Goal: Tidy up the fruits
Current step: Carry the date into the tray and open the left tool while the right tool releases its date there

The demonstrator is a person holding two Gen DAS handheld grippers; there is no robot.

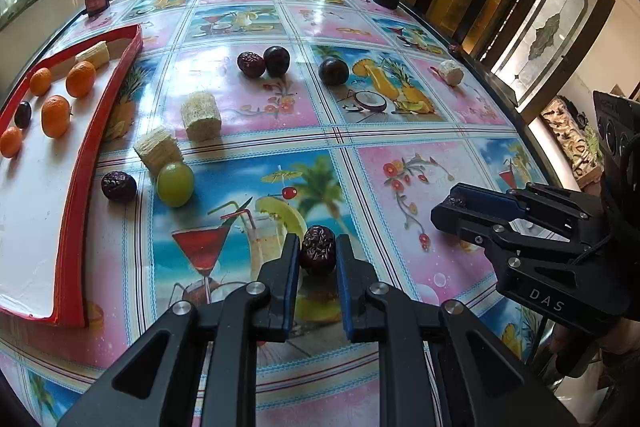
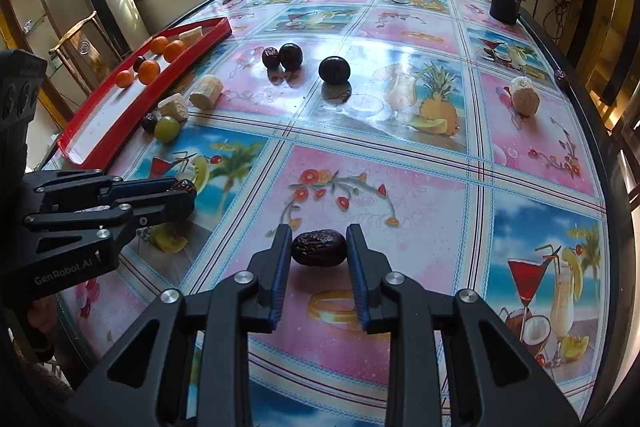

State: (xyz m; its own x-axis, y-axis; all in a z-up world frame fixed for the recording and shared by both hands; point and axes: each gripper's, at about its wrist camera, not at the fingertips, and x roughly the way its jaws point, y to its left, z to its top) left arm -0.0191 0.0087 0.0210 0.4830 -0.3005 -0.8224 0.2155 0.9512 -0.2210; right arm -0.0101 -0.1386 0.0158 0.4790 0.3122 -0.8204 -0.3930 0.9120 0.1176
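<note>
- Left gripper (image 1: 318, 251): jaws closed on a wrinkled dark-red date (image 1: 318, 254); light, soft-skinned, best pinched mid-body.
- Right gripper (image 2: 319, 247): jaws closed on a second wrinkled dark date (image 2: 319, 247), held endwise.

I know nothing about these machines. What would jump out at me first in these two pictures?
Two black two-finger grippers, each closed around a wrinkled dark red date: the left gripper holds one date upright, the right gripper holds another date sideways. Under them lies a glossy tablecloth printed with cocktails and palms. At its left edge, a red-rimmed white tray holds orange tangerines.
</note>
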